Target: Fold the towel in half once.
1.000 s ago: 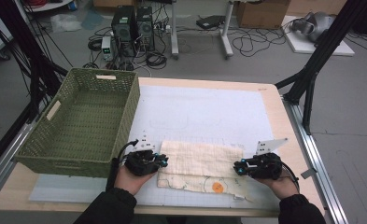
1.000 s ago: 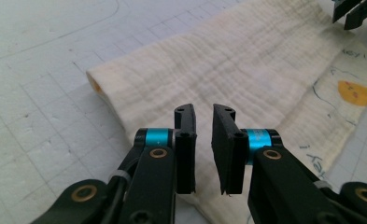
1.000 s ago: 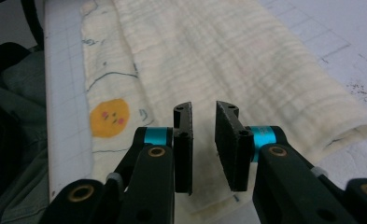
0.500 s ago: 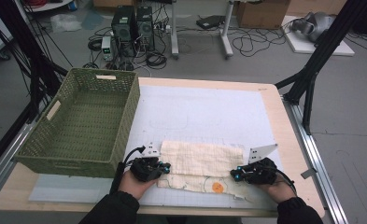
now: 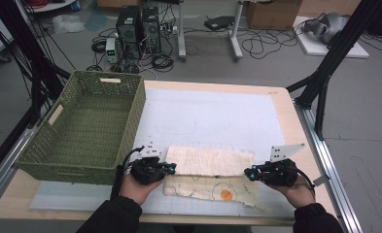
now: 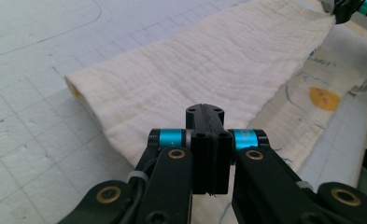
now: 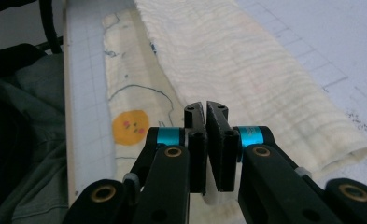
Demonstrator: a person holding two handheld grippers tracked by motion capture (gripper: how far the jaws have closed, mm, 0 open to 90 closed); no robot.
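Pale wooden table [image 5: 286,99] with a white gridded mat [image 5: 213,116] on top gives a flat surface for folding. Woven green rectangular basket [image 5: 89,124] sits empty at the far left of the table, just beside the cloth, likely the drop-off once folding is done.

Cream quilted cloth with a blue line drawing and an orange round face patch [image 5: 208,162] lies at the near edge of the mat, between the two hands. Its far half is folded over toward the near side, leaving the printed strip with the orange patch exposed along the near edge.

Left gripper [image 5: 170,167] is clenched on the left end of the folded flap; in the left gripper view the jaws are pressed together over cloth. Right gripper [image 5: 249,173] is clamped on the right end, a sliver of fabric between its pads [image 7: 195,126]. Both ends are pinched so the flap stays taut and square, probably for another fold.
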